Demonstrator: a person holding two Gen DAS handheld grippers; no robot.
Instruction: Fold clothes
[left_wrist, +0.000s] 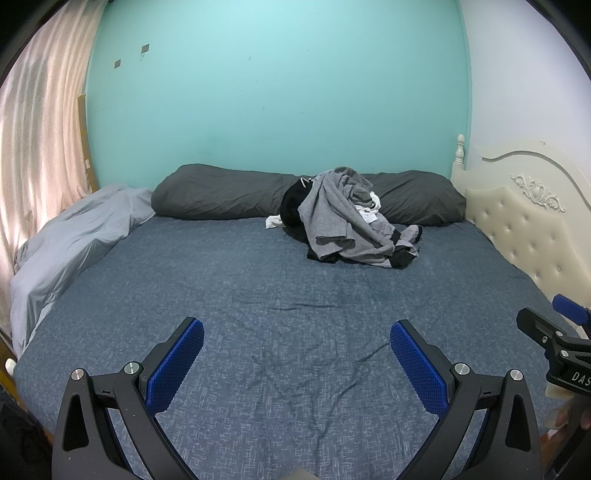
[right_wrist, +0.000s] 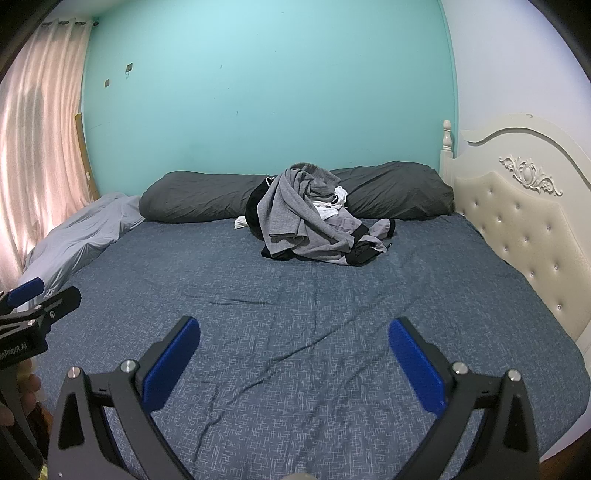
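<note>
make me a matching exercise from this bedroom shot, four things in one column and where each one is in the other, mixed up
Things:
1. pile of clothes
2. dark grey pillow
3. cream headboard
4. pink curtain

Places:
A. along the right side of the bed
B. hanging at the far left
C. lying along the teal wall at the back edge of the bed
D. heaped on the blue bedspread, leaning on the pillow

Pairs: 1-D, 2-C, 3-A, 4-B
</note>
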